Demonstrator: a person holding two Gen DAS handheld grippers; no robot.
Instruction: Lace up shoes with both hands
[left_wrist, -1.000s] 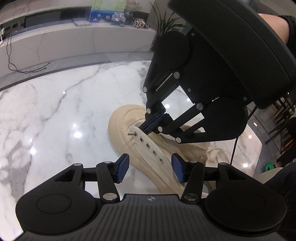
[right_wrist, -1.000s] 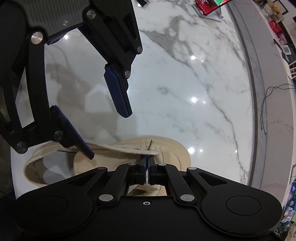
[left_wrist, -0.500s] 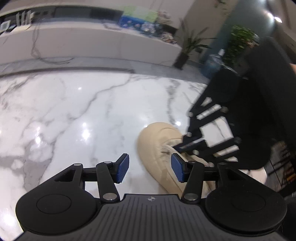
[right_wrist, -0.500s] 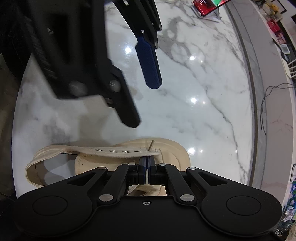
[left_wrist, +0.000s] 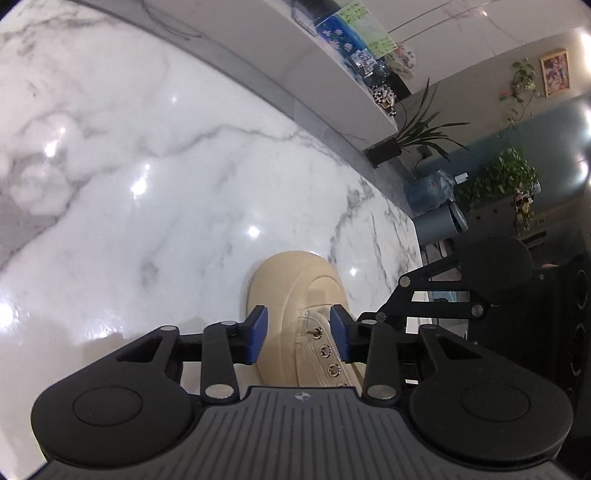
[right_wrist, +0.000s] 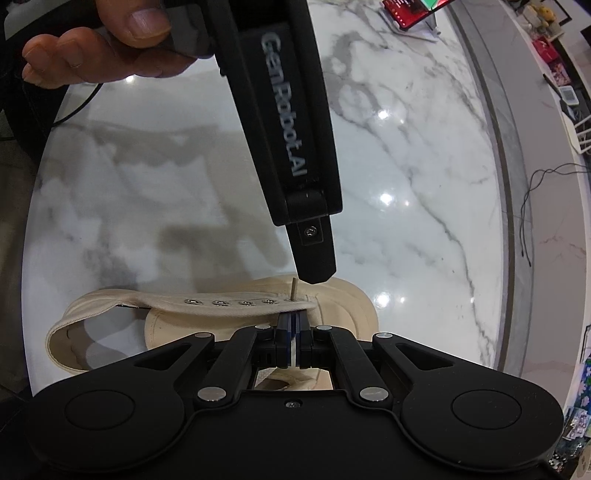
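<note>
A cream canvas shoe (left_wrist: 295, 280) lies on the white marble table (left_wrist: 147, 184). The tip of its lace (left_wrist: 316, 333) sticks up through the front eyelet. My left gripper (left_wrist: 298, 325) hangs low over the toe; its jaws are closing, with the lace tip between the blue pads (left_wrist: 256, 334) but untouched. From the right wrist view, the left gripper (right_wrist: 314, 275) is seen edge-on just above the lace tip (right_wrist: 293, 290). My right gripper (right_wrist: 294, 321) is shut on the white lace under the eyelet flap (right_wrist: 229, 302) of the shoe (right_wrist: 351, 299).
A person's hand (right_wrist: 92, 48) holds the left gripper's handle. The table edge (left_wrist: 415, 236) runs close to the right of the shoe, with blue bins (left_wrist: 439, 218) and potted plants (left_wrist: 506, 177) beyond it. A long counter (right_wrist: 546, 184) with a cable curves behind the table.
The left gripper rolled and came down to the shoe's toe, and its jaws narrowed around the lace tip. The right gripper kept still, shut on the lace.
</note>
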